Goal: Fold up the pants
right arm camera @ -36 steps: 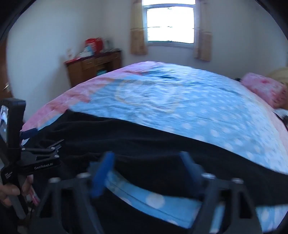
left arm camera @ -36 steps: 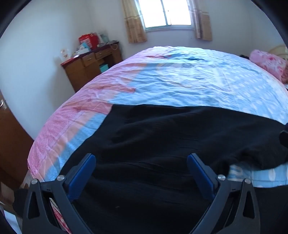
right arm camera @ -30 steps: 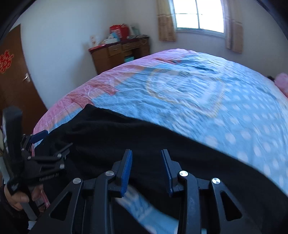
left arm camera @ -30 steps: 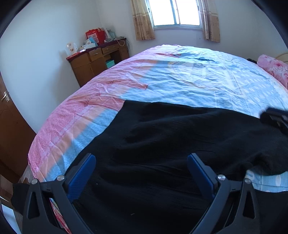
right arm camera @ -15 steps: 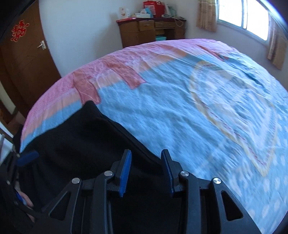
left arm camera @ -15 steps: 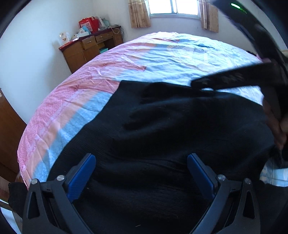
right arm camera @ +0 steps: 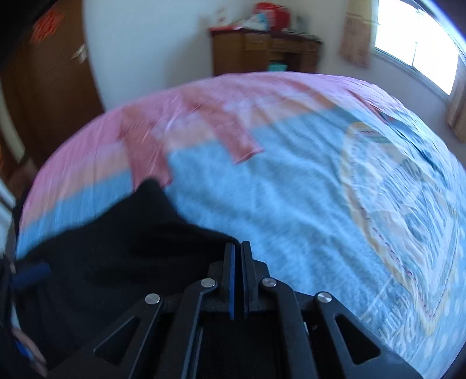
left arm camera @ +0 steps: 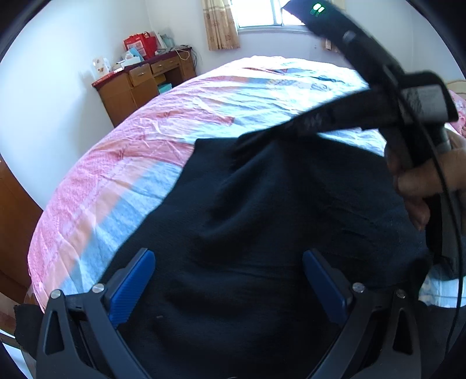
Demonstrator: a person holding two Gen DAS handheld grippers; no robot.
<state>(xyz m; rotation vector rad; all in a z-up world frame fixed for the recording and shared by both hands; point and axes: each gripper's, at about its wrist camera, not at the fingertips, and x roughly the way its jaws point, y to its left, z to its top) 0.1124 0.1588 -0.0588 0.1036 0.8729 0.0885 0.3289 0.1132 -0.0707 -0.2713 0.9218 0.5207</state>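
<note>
Black pants [left arm camera: 262, 221] spread on bed [left arm camera: 122, 186], long axis running sideways. Right gripper [right arm camera: 237, 247] clamped at far edge, apparently pinching cloth. Left gripper [left arm camera: 228, 284] wide, empty, over near part. Far edge likely to come toward near side.

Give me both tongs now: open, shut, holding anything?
Left tongs: open, nothing gripped, black pants lying beneath.
Right tongs: shut at the pants' far edge; whether fabric is pinched cannot be told.

White walls, a curtained sunlit window [left arm camera: 256, 13], a wooden desk [left arm camera: 139, 84], a brown door [right arm camera: 49, 87].
</note>
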